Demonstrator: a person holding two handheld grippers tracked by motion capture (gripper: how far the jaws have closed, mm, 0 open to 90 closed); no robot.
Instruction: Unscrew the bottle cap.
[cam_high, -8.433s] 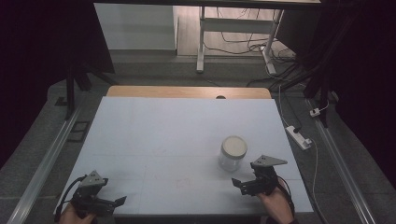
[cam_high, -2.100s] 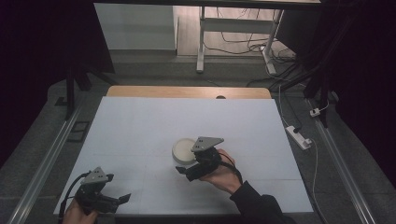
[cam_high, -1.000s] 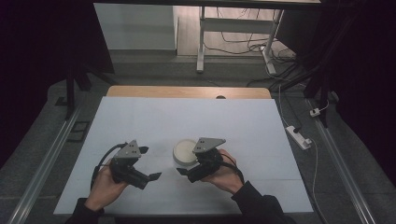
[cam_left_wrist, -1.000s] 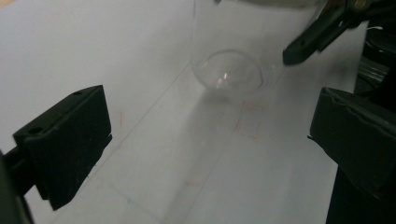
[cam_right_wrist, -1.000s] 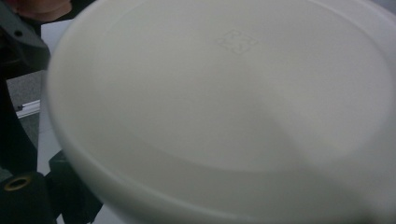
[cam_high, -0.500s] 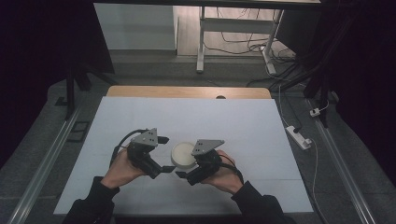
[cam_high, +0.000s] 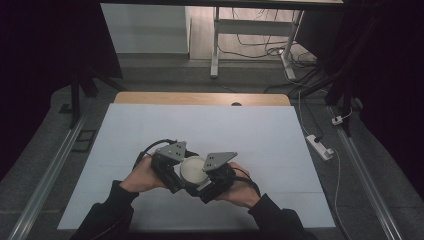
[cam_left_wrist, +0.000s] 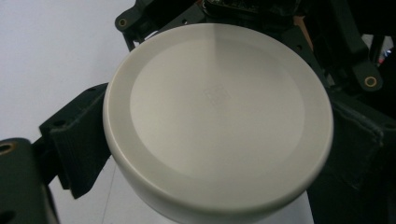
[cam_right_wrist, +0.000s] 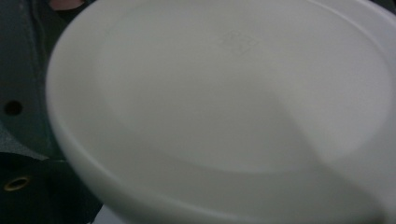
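Near the table's (cam_high: 300, 150) front edge, left gripper (cam_high: 176, 172) and right gripper (cam_high: 210, 180) each clamp the white lidded jar (cam_high: 192, 169) between them

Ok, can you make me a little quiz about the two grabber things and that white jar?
1. True or false: the jar sits between the left gripper and the right gripper.
2. The lid is: A) round, B) square, C) missing.
3. Fill in: the jar is over a white ____.

Key: 1 true; 2 A; 3 table.
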